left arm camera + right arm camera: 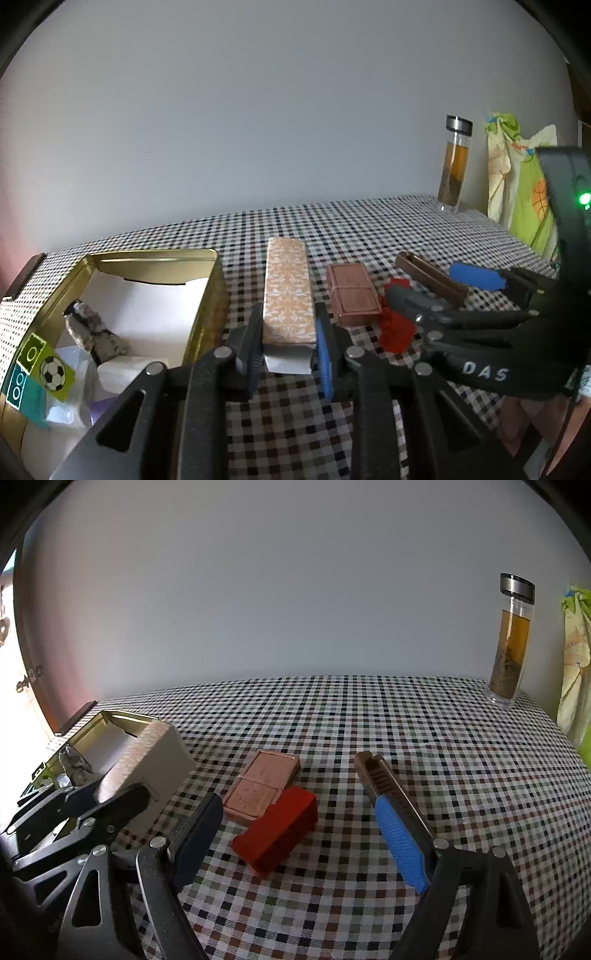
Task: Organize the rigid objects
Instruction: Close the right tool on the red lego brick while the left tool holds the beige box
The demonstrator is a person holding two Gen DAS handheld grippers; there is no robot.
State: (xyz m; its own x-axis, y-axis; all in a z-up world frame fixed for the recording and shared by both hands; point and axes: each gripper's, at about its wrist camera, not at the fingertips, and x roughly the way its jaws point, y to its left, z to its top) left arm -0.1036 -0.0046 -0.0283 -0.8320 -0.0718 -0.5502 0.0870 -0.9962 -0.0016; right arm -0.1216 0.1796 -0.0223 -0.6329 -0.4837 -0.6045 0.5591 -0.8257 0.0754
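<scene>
Gold tin sits open at the left of the checked surface, already holding a rough stone and some wrapped bits. Left tongs are clamped on the near end of a long patterned box, blue pad on one side and dark pad on the other. The box's long axis runs straight ahead along the fingers, and it seems lifted a little off the cloth, though I cannot be sure.

What the coming move turns on: the tin lies directly to the left of the held box, just beside it, with its right wall between the two. So the box likely has to clear that rim and travel sideways, long axis roughly parallel to the tin's wall.

Right tongs stand wide apart, holding nothing, with the red block between their fingers and the copper-coloured case touching it just behind. A brown comb-like bar lies beside the blue finger. The right hand is plainly nearer those three.
</scene>
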